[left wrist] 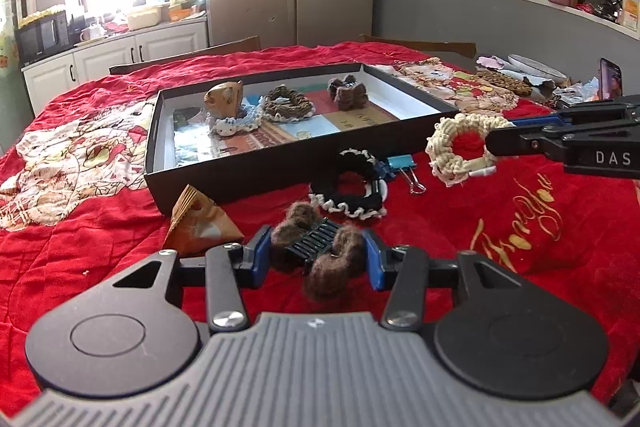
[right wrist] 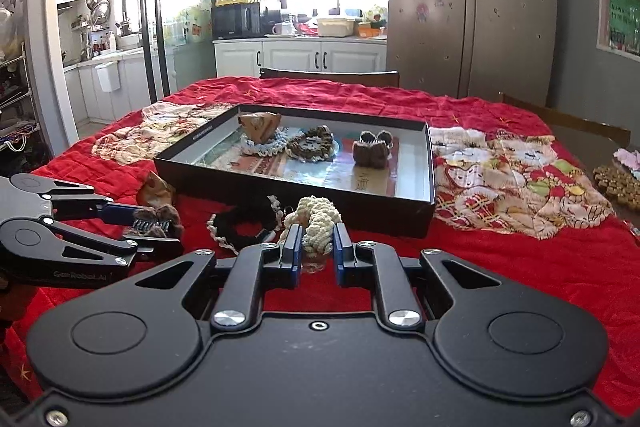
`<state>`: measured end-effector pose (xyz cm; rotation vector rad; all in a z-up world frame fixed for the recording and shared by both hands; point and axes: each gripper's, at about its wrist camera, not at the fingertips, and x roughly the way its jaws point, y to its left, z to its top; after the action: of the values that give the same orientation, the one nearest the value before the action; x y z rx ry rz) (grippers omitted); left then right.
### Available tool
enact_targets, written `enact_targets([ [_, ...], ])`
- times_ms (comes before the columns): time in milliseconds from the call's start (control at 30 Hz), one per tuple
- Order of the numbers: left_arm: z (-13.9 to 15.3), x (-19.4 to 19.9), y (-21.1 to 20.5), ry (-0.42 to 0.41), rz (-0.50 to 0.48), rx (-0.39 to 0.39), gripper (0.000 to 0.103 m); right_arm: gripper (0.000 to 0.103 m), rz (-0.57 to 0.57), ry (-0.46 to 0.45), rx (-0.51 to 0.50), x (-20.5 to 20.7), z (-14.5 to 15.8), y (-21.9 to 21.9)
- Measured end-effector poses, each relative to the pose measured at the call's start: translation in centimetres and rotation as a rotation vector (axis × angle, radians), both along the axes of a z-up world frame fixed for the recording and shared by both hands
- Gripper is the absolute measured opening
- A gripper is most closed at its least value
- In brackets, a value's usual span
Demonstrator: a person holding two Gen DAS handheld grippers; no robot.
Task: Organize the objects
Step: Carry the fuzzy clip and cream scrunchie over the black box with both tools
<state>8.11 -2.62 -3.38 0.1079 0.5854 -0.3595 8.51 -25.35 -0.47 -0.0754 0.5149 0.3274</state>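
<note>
Grippers both loaded! Left hand-held gripper (left wrist: 318, 253), bottom centre of its own view, is half closed around a brown fuzzy clip (left wrist: 316, 255), pads pressing its sides. Right hand-held gripper (right wrist: 316, 247) is nearly closed on a cream scrunchie (right wrist: 316, 223), lifted off the red cloth (left wrist: 520, 227); its lower part is hidden between the fingers. A black scrunchie (left wrist: 348, 191) lies just before the box (left wrist: 280, 167), half covering a blue binder clip (left wrist: 402, 163). Box holds more scrunchies, hard to make out.
</note>
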Motion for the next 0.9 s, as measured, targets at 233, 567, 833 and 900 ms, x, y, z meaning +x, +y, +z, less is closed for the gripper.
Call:
enact_targets([
  [233,0.9,-0.6,-0.1,-0.018,-0.014,-0.011,0.05,0.015,0.012,-0.038,0.005,-1.1,1.3,-0.1],
  [567,2.6,-1.4,0.0,-0.052,-0.022,-0.025,0.05,0.015,0.024,-0.09,0.021,-2.3,3.2,-0.3],
  [833,4.4,-1.9,0.3,-0.094,-0.023,-0.038,0.05,0.015,0.024,-0.118,0.033,-2.8,4.3,-0.6],
  [900,4.8,-1.9,0.5,-0.104,-0.021,-0.041,0.051,0.015,0.024,-0.124,0.034,-2.9,4.5,-0.5],
])
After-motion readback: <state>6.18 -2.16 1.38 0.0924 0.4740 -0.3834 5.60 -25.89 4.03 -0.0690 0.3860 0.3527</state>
